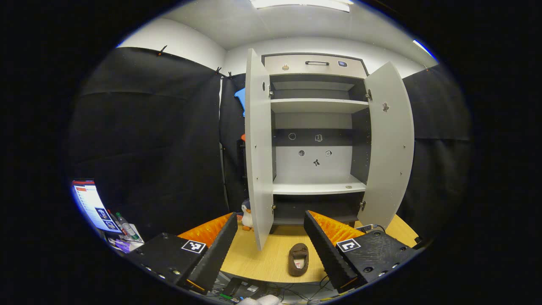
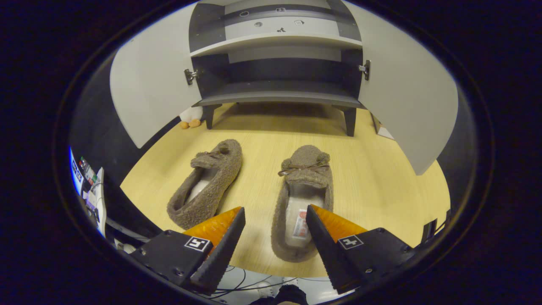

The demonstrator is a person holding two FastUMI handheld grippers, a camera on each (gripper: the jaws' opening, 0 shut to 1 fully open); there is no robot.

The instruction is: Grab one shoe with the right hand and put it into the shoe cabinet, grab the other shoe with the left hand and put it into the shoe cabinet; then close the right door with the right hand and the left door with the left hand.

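I have the right tongs (image 2: 275,224) open low over the right-hand slipper (image 2: 302,199), lined up to pinch it; the other slipper (image 2: 207,184) lies beside it on the bench (image 2: 381,182); my left tongs (image 1: 271,237) hang open, facing the open shoe cabinet (image 1: 315,127).

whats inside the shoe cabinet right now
The shoe cabinet holds no shoes: its visible shelves are bare but for a small round thing. Both slippers sit outside.

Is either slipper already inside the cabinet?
No: both slippers lie on the table before the open cabinet.
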